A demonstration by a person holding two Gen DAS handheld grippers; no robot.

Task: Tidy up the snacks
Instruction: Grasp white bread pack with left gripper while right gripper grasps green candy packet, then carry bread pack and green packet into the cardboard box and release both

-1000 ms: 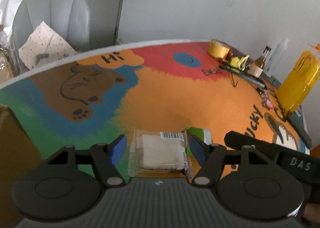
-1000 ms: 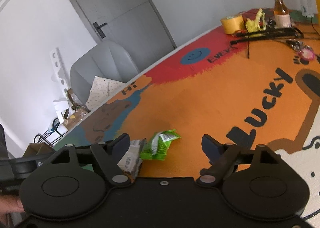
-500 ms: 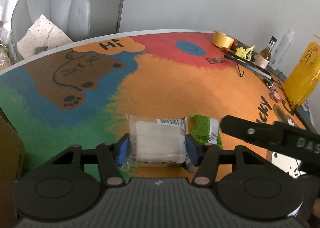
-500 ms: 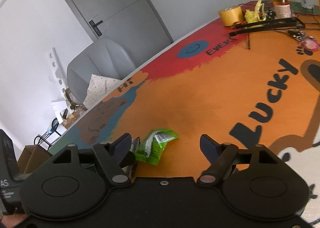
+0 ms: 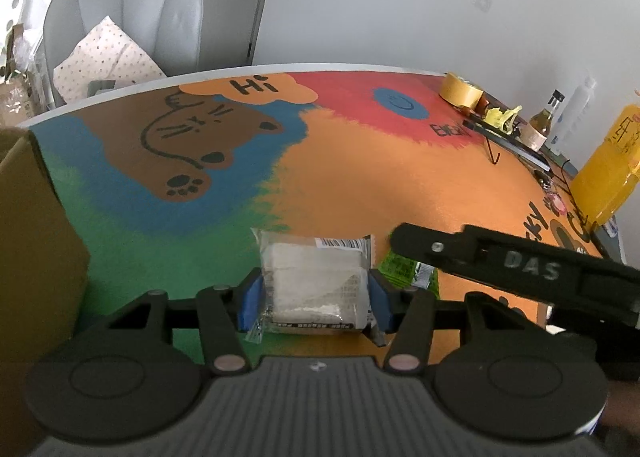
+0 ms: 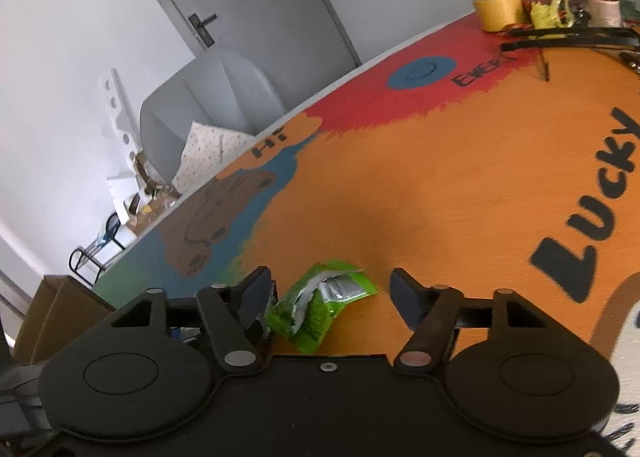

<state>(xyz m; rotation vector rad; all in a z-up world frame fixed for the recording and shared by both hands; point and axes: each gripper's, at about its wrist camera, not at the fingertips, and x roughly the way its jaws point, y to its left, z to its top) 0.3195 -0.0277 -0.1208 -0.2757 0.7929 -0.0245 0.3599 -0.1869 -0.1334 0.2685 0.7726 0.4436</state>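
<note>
A clear-wrapped white snack packet [image 5: 316, 277] sits between the blue pads of my left gripper [image 5: 314, 295]. The jaws are closing, and both pads press on the packet's sides just above the painted table [image 5: 360, 177]. A green snack packet [image 6: 320, 301] lies crumpled on the orange paint, just right of the clear one [image 5: 404, 267]. My right gripper [image 6: 330, 291] straddles the green packet. Its jaws are closing with a gap left on both sides. The right gripper's black finger [image 5: 500, 257] crosses the left wrist view.
A brown cardboard box [image 5: 36, 237] stands at the table's left edge. At the far right are a yellow tape roll [image 5: 460, 91], a small glass bottle [image 5: 542, 125], black tools and a big yellow bottle [image 5: 604, 173]. A grey chair [image 5: 128, 17] stands behind the table.
The left jaws narrowed from wide apart until both pads met the clear packet. The right gripper moved in over the green packet and its jaws narrowed.
</note>
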